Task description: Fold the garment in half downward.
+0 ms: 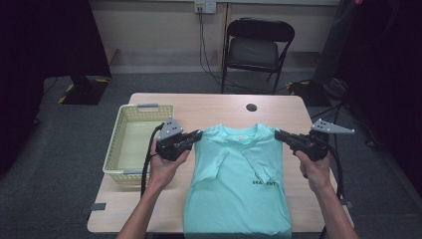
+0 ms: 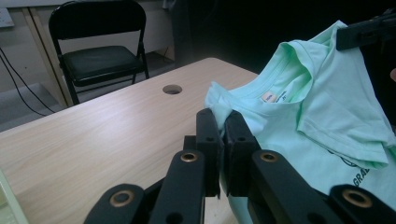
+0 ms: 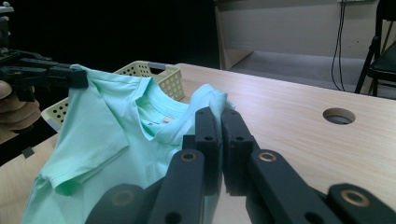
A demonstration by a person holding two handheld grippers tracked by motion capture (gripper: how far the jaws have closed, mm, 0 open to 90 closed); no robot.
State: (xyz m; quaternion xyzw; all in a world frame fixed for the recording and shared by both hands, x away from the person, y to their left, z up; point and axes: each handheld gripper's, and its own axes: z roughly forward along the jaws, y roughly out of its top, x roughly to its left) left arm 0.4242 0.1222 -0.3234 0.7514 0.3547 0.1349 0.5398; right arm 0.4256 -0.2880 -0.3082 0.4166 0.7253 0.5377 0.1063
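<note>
Left gripper view: fingers [image 2: 208, 140] clenched on a bunched fold of the mint-green T-shirt [image 2: 322, 107] at its shoulder, cloth pinched between the pads. Right gripper view: fingers [image 3: 236, 140] likewise clamped on the other shoulder, fabric puckering out above the tips.

High view: left gripper [image 1: 195, 137] and right gripper [image 1: 279, 135] face each other across the collar, each gripping a shoulder; the top of the shirt is lifted off the tabletop [image 1: 219, 107], sleeves folded inward. Shirt body lies down the middle of the tabletop, hem reaching the near edge. Yellow perforated basket [image 1: 119, 149] sits at the left edge, just beside the left hand [image 1: 166, 167]. Round cable hole [image 1: 251, 107] near the far edge. Black folding chair [image 1: 256, 50] beyond the far edge.
</note>
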